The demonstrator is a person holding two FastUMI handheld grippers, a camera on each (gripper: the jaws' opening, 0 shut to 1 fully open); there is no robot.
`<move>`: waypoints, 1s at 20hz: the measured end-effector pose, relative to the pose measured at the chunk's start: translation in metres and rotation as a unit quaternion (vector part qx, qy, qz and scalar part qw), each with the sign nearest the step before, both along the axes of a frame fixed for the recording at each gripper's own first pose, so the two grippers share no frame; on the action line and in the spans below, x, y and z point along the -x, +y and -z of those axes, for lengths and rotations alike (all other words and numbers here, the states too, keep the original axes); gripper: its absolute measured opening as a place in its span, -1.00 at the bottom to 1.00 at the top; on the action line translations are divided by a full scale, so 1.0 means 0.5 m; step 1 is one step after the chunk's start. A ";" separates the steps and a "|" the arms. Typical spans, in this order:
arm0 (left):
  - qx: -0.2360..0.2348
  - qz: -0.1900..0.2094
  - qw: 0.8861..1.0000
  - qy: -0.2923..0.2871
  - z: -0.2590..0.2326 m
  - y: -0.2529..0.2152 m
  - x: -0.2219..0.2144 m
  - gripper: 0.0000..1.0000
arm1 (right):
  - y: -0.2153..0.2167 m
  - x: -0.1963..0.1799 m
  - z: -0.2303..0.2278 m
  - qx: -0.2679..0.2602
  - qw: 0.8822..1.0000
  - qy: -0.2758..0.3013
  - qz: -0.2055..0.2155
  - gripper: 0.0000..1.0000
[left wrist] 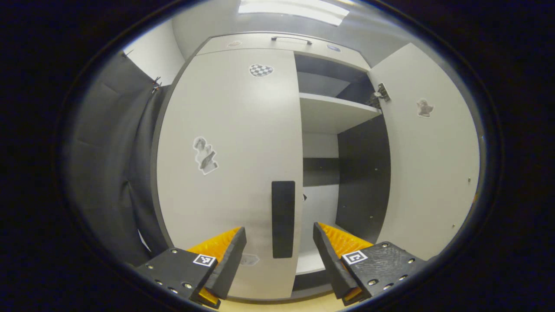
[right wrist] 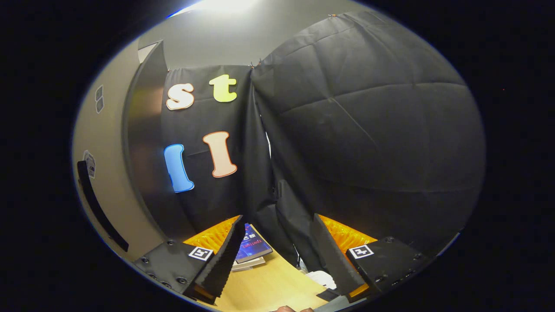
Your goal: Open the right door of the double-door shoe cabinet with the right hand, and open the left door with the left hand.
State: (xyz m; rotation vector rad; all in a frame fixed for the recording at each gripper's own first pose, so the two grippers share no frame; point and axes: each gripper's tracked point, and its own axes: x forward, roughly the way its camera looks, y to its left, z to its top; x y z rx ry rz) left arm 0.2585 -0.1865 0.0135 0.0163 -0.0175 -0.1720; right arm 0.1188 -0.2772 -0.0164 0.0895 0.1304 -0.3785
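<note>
The shoe cabinet's left door [left wrist: 225, 173] is closed, pale, with stickers and a black vertical handle [left wrist: 283, 219] at its right edge. The right door [left wrist: 429, 151] stands swung wide open, showing a shelf [left wrist: 334, 112] and a dark inner wall. My left gripper [left wrist: 279, 242] is open in front of the handle, one finger to each side of it and short of touching. In the right gripper view, my right gripper [right wrist: 277, 247] is open and holds nothing; the open right door [right wrist: 108, 173] with its black handle [right wrist: 102, 208] lies to its left, apart from the fingers.
Black cloth [right wrist: 368, 143] hangs ahead of the right gripper and also left of the cabinet [left wrist: 112, 173]. Books [right wrist: 251, 249] and a white object [right wrist: 321, 277] lie on the wooden floor [right wrist: 273, 286]. A drawer with a bar handle [left wrist: 291, 39] tops the cabinet.
</note>
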 end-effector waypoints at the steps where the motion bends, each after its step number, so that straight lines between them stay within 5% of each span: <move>1: -0.001 -0.002 1.000 -0.001 -0.001 -0.009 -0.014 0.79 | -0.008 -0.010 0.003 -0.001 1.000 0.000 -0.001 0.95; 4: -0.012 -0.019 1.000 -0.002 -0.001 -0.023 -0.059 0.79 | -0.005 -0.051 0.018 -0.050 0.999 -0.021 -0.009 0.95; 8: 0.003 -0.032 0.999 -0.007 -0.026 -0.030 -0.078 0.01 | 0.003 -0.099 0.092 -0.097 0.995 0.010 -0.037 0.96; 10: -0.003 -0.037 0.999 -0.001 -0.023 -0.032 -0.089 0.24 | 0.004 -0.124 0.097 -0.097 0.994 0.022 -0.050 0.96; 14: 0.012 -0.056 0.998 0.006 -0.024 -0.018 -0.091 -0.42 | -0.007 -0.170 0.106 -0.088 0.993 0.030 -0.071 0.84; 16: 0.005 -0.064 0.998 0.010 -0.025 -0.017 -0.093 -0.43 | -0.008 -0.190 0.108 -0.090 0.992 0.032 -0.079 0.96; 20: 0.018 -0.064 0.998 0.005 -0.023 -0.016 -0.090 -0.66 | 0.016 -0.215 0.120 -0.101 0.988 0.040 -0.110 0.84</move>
